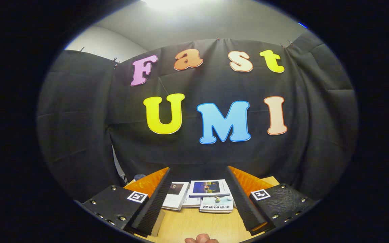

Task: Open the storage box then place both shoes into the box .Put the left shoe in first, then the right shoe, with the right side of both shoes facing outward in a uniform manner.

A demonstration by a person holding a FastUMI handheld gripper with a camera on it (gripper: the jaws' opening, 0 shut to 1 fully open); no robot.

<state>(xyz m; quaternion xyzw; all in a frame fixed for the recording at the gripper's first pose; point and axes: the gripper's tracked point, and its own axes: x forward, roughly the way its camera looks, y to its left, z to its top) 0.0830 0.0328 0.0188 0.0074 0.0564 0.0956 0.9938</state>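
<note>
Storage box and shoes: location cannot be told here. The claw [198,199] is released, fingers spread wide and empty, raised above the counter [194,224], with books [198,195] stacked just ahead, likely a ready pose.

A bright ceiling light [167,3] high above the claw [198,199] is blown out to glare. Straight lines are bent strongly toward the edges; focus is sharp throughout.
</note>
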